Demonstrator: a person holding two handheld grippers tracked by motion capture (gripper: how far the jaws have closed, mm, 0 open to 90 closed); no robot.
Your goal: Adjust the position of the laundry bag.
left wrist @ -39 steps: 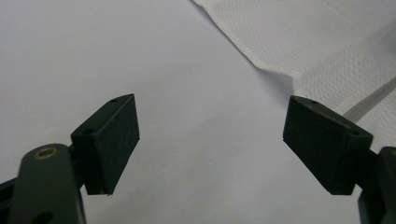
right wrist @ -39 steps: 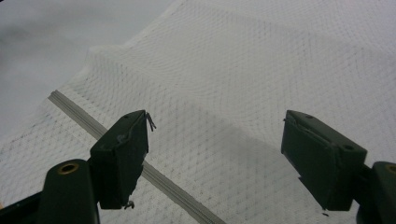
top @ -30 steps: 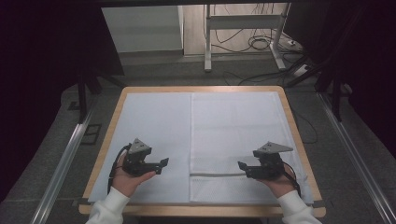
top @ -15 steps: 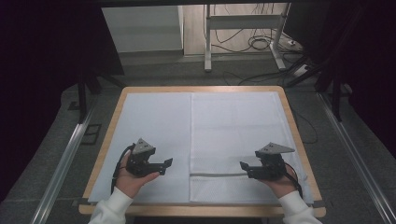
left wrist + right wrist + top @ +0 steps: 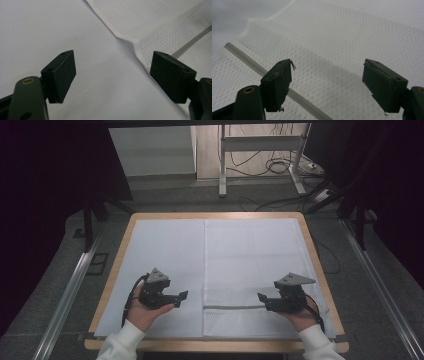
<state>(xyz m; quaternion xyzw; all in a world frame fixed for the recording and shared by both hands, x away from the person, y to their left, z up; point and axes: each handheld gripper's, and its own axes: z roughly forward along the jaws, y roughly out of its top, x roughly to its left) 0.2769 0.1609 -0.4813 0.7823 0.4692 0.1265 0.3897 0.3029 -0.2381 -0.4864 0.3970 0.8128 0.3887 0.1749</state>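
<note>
At the near left of the table, the left gripper rests in the person's left hand over the pale sheet, jaws spread apart and empty, just beside the left edge of the white mesh bag. The bag lies flat across the table's right half, its grey zipper running near the front edge. At the right, the right gripper hovers over the mesh by the zipper, jaws likewise apart, holding nothing.
</note>
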